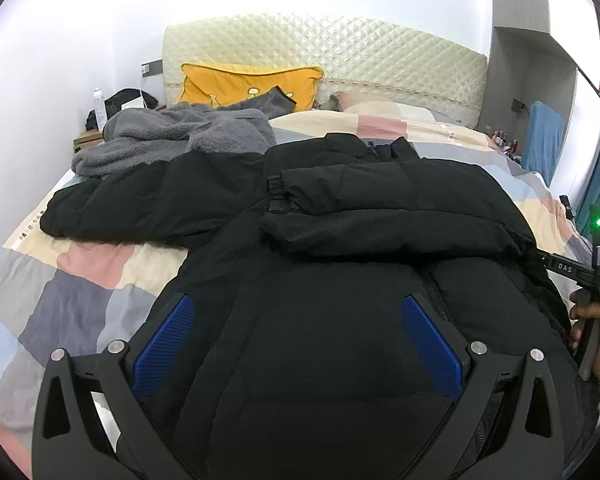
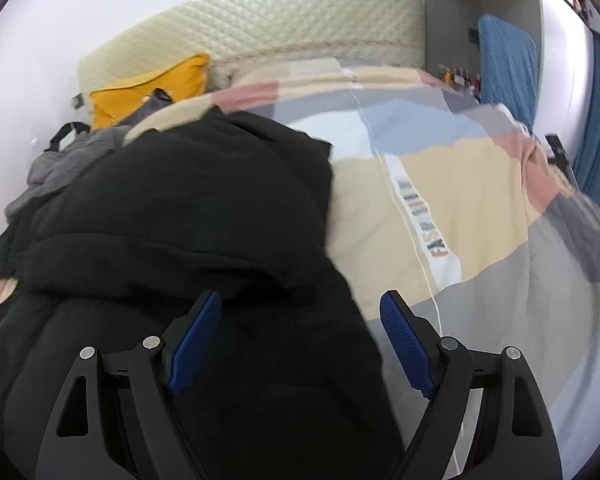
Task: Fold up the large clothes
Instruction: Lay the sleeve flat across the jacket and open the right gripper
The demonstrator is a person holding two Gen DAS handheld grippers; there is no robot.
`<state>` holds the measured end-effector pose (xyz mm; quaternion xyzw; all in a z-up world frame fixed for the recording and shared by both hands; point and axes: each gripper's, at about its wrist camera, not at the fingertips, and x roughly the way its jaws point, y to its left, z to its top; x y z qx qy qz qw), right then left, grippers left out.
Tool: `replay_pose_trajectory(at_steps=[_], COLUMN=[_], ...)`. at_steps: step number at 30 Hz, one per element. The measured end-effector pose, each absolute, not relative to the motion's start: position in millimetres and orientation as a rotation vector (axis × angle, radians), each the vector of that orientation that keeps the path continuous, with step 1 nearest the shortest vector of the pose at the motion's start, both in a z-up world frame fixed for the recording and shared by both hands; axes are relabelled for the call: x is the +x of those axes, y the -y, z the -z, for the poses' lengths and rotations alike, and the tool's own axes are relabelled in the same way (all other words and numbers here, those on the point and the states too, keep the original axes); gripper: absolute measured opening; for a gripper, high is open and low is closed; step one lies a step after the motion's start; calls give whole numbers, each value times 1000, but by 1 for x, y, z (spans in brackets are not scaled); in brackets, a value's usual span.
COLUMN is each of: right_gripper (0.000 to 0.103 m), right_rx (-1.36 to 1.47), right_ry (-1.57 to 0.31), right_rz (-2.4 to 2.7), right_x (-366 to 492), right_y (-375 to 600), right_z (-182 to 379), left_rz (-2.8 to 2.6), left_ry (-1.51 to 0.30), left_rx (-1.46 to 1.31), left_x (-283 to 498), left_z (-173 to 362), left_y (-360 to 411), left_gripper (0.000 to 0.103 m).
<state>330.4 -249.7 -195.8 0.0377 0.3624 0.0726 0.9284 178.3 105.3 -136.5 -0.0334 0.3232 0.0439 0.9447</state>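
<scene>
The left gripper [image 1: 298, 336] has its blue pads [image 1: 165, 346] spread wide, holding nothing, poised over the black puffer jacket [image 1: 340, 240] that fills the lower centre of its frame on the patchwork quilt [image 1: 80, 280]. The right gripper [image 2: 302, 332] is likewise wide apart and empty, the jacket [image 2: 188, 220] under its left pad and filling the frame's left half. One sleeve [image 1: 380, 200] lies folded across the body.

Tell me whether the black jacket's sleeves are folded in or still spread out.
One of each. On the black jacket, one sleeve lies folded across the body; the other sleeve lies spread out on the bedspread.
</scene>
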Motion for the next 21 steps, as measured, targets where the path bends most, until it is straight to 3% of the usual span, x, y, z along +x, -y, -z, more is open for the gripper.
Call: replay_pose_trajectory(at_steps=[7, 21], right_gripper=[81, 81], right_rx=[89, 63], right_ry=[-670, -578], right_rz=[-245, -353], right_x=[283, 196], right_y=[223, 185], right_z=[153, 121], left_rz=[-57, -40], left_ry=[-611, -584], left_rx=[-29, -13], left_x=[162, 140], left_z=[121, 112], left_y=[-90, -80], left_gripper=[103, 103])
